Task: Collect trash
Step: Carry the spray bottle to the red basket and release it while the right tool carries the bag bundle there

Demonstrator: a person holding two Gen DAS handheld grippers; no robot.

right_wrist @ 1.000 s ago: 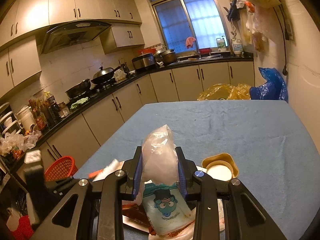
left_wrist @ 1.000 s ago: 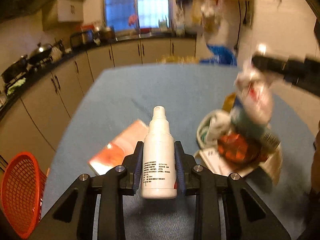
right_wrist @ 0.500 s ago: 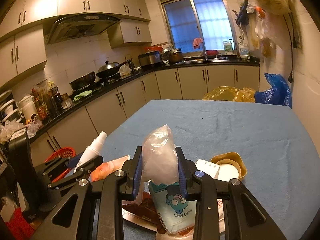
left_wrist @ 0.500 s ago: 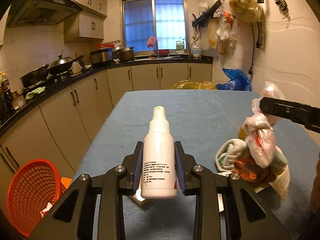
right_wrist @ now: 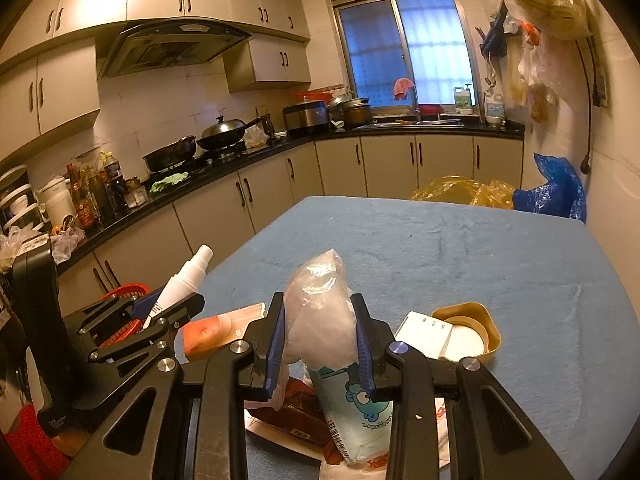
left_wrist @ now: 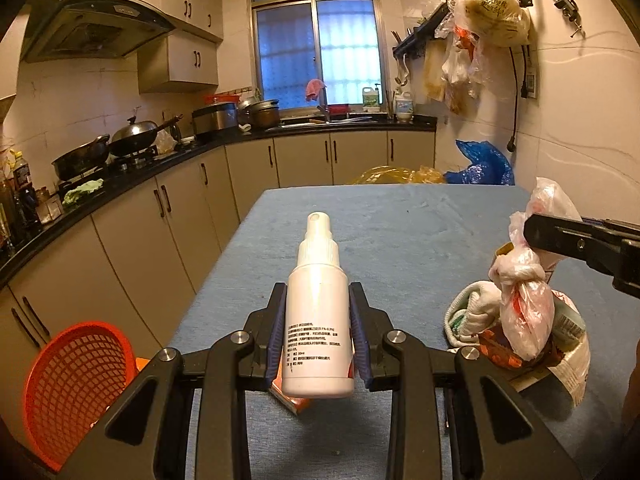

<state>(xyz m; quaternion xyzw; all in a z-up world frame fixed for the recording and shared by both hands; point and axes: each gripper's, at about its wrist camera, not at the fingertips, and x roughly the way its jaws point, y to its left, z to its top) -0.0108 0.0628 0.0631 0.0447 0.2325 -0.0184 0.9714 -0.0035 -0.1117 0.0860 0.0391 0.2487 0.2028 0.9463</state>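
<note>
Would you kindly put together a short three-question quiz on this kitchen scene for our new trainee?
1. True or false: the left tongs are shut on a white spray bottle.
2. What do the right tongs hold? A) a knotted plastic bag B) a yellow lid C) a notepad
3. Fill in: beside the table, low on the left tongs' side, stands an orange ____.

Key: 1 true; 2 A, the bag, while the lid and notepad lie on the table; 3 basket.
</note>
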